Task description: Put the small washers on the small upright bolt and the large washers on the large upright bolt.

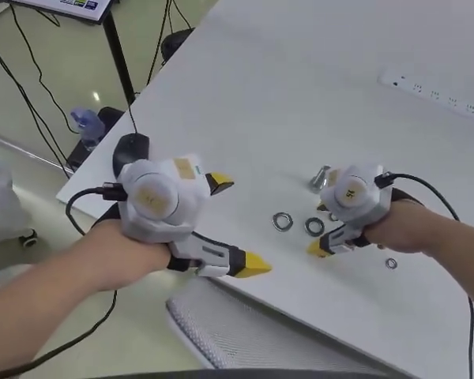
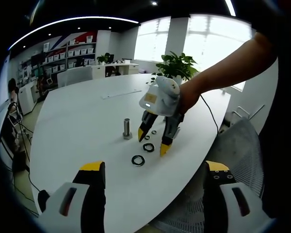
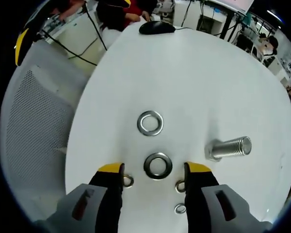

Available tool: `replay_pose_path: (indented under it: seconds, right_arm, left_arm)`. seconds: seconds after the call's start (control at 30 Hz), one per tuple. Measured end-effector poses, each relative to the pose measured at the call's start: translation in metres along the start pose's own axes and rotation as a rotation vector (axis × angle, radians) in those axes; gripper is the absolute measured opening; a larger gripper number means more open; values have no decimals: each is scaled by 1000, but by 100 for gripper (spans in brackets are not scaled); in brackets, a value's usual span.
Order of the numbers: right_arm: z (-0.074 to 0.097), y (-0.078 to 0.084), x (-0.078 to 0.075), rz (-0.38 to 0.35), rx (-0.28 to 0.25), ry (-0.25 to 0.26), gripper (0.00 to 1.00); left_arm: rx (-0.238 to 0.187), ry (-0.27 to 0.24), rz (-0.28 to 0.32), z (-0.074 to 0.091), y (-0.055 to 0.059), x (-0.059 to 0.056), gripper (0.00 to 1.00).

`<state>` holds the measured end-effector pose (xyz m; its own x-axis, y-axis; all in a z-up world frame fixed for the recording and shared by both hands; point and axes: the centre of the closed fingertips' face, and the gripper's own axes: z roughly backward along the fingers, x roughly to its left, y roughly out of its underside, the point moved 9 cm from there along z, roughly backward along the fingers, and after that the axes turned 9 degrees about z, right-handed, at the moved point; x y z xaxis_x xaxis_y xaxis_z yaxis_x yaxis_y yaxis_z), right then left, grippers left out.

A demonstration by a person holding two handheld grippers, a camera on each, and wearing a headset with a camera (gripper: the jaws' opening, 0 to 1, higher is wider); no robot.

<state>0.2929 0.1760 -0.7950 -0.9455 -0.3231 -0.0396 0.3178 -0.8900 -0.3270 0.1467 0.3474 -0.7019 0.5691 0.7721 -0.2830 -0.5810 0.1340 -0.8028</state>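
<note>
The two large washers (image 3: 150,123), flat shiny metal rings, lie on the smooth white table (image 3: 194,73), one right between the wide-apart yellow tips of the right gripper (image 3: 155,169), with three small washers (image 3: 180,186) close by. The large upright bolt (image 3: 229,148), silver and ridged, stands just beside them. The left gripper (image 2: 155,167), fingers also wide apart, hangs at the table edge by a grey mesh chair (image 1: 221,332); a black mouse (image 1: 130,150) and a white power strip (image 1: 434,91) lie well apart.
</note>
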Motion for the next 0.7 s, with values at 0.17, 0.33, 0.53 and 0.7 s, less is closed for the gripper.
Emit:
replay_pose_path:
  seconds: [0.17, 0.33, 0.53, 0.7]
  right_arm:
    - [1, 0, -1, 2, 3, 5, 45]
    - [1, -1, 1, 9, 5, 4, 42]
    - [2, -3, 3, 44, 40, -9, 37]
    - [2, -4, 2, 47, 59, -13, 34]
  left_arm:
    - [-9, -2, 4, 1, -1, -2, 82]
    - [-13, -2, 4, 1, -1, -5, 81]
    - [-15, -2, 3, 3, -1, -8, 80]
    - [-21, -13, -3, 4, -2, -8, 80]
